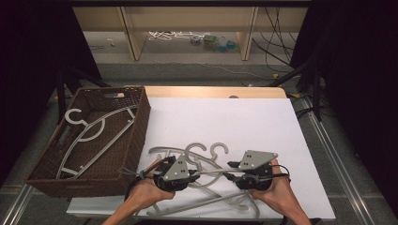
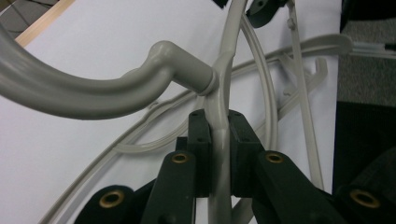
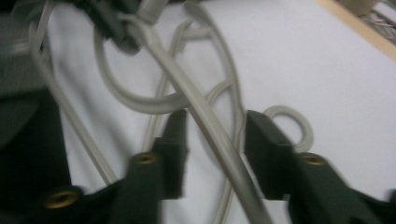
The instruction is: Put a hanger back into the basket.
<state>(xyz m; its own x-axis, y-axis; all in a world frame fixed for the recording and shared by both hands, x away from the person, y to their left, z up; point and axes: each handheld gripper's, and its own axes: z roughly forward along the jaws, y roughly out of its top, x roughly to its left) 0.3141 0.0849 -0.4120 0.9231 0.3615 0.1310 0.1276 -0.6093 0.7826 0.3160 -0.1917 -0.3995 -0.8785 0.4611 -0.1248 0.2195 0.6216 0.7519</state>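
From above, both claws sit low centre on the white bench (image 1: 263, 122) over tangled hangers; the left claw (image 2: 219, 140) clamps the hanger (image 2: 219, 93) arm mid-frame, while the right claw (image 3: 212, 140) stands apart around it, so lift slowly.

Smooth, slightly glossy grey plastic hangers (image 1: 202, 161) lie on a matt white counter (image 1: 244, 122) with a pale wooden edge. A rough, dark brown woven wicker basket (image 1: 136, 136) stands beside them. The fingers (image 2: 201, 140) are matt black plastic with brass-coloured rivets.
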